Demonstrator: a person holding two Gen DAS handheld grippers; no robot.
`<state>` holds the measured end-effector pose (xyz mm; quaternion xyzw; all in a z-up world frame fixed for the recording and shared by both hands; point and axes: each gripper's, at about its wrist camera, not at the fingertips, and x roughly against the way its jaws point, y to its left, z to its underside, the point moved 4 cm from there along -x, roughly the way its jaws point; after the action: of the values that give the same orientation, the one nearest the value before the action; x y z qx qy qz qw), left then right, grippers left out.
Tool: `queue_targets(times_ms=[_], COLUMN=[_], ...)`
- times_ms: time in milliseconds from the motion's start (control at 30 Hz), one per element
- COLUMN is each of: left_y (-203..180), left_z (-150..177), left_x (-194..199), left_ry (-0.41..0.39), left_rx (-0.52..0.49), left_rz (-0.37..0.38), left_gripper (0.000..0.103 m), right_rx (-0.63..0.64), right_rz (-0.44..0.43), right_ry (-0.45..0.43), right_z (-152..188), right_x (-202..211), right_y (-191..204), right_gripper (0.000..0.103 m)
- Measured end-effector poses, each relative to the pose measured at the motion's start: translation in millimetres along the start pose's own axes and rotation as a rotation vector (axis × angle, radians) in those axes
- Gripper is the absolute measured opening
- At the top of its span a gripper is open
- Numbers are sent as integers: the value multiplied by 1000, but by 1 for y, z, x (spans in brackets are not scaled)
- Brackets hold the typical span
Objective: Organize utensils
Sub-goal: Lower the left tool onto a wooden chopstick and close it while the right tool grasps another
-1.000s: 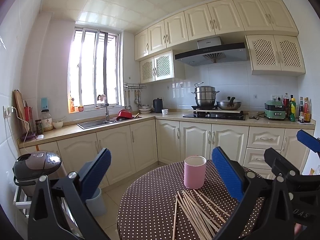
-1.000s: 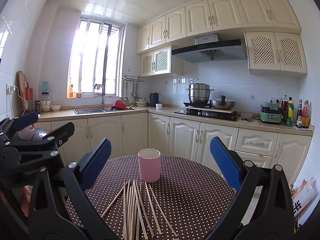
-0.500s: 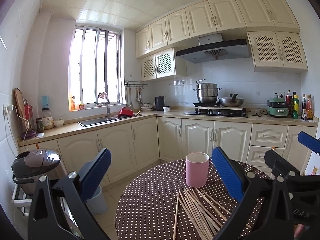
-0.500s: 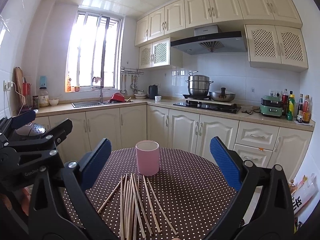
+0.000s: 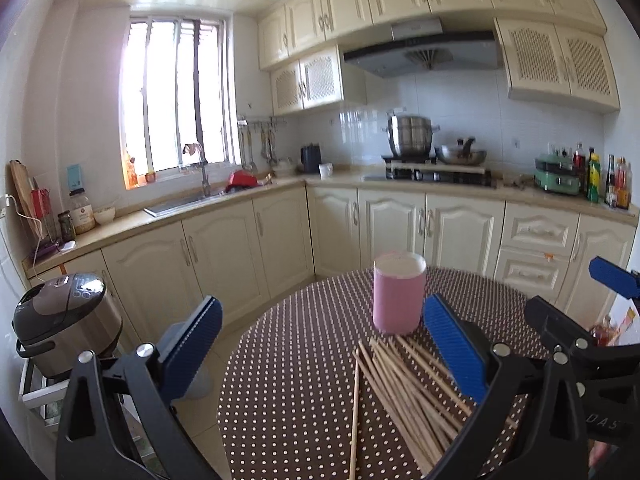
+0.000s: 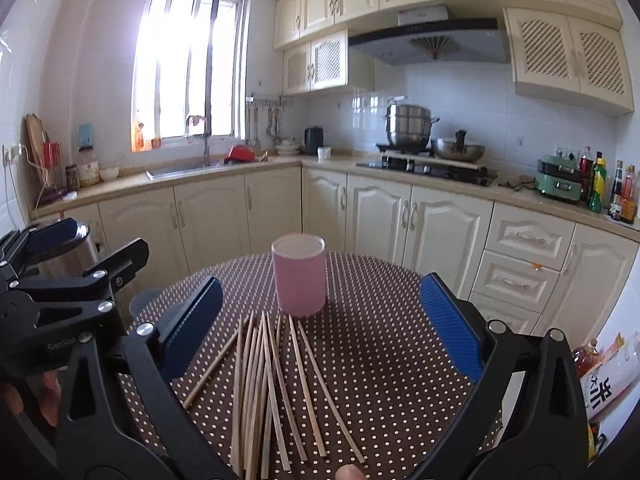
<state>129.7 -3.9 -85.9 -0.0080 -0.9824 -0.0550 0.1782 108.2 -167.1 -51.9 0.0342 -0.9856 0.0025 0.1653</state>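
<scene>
Several wooden chopsticks lie in a loose fan on the round brown polka-dot table, just in front of an upright pink cup. The same chopsticks and cup appear in the left wrist view. My right gripper hangs open above the chopsticks, holding nothing. Also open and holding nothing, my left gripper hovers over the table's left part. Each gripper shows at the edge of the other's view.
A rice cooker stands on a low rack left of the table. Cream cabinets and a counter with sink, stove and pots run behind. Bottles stand at the far right. A packet sits low on the right.
Both grippers have tilted downward and edged closer to the table, so the cup and chopsticks look larger. Both stay open.
</scene>
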Motion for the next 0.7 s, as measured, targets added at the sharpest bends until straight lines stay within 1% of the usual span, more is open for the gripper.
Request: queue_targets(times_ms=[167,367,500,533,567,600,667,700], left_y=[0,8,6,6,4,3,-1,-3], left_z=[25,69,85,89,92,94,98,99], left_x=[-44,-112,-144,-152,-157,-164,-173,-178], left_ry=[150,387,476,496,512,538,572,594], left_rx=[-25,-24,-46,-46,-49,-53,-62,-74], left_rz=[35,98,122,132,139,145,158,157], left_gripper=[99,99,98,95,88,85,78,74], right_rx=[21,89,109,110,107,106,109,112], right_rz=[-4,38,21,4,-10,-26,-60,-71], right_ry=[144,263,353,380,401,429,476,498], right_z=[24,54,65,67,69,70,72,73], right_x=[-41,-83,-111,-118,-124,-131,-144,-150], right_y=[-3,-5,-7,-8,-9,-9,-8,-8], right_gripper=[97,97,97,97,97,97,94,88])
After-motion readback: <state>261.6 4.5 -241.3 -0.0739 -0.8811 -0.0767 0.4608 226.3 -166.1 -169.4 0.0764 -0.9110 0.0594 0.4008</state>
